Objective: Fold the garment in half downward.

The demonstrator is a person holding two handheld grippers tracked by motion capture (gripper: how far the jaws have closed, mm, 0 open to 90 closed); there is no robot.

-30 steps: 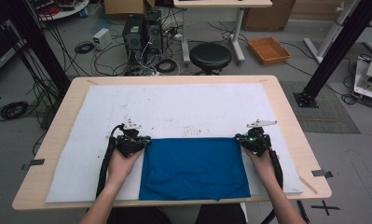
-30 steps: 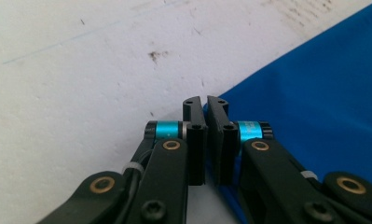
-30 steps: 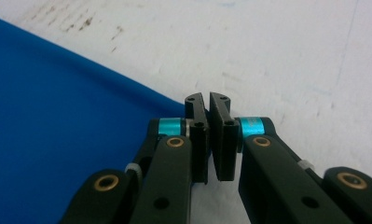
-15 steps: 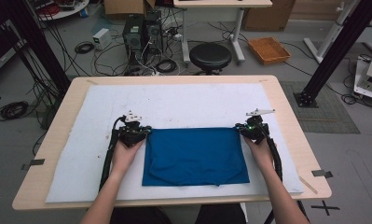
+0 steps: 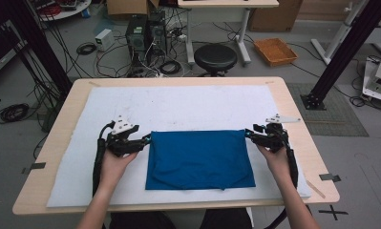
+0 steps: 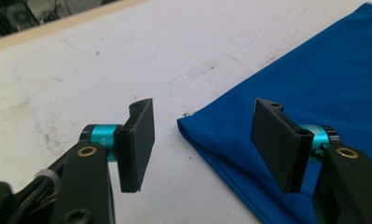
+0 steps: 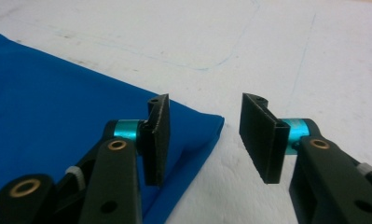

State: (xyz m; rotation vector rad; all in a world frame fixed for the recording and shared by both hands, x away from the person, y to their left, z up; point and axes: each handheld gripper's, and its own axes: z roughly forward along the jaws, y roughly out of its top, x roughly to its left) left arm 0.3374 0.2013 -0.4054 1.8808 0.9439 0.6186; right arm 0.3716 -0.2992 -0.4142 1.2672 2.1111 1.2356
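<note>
A: Blue cloth (image 5: 200,160), where is it?

B: I see it lying folded flat on the white mat (image 5: 178,107) covering the counter (image 5: 293,109), near my side.

A: And your claws?

B: My left claw (image 5: 146,140) has just been opening; its jaws stand apart above the cloth's far left corner, pressing nothing. My right claw (image 5: 249,133) likewise has just opened over the far right corner.
</note>
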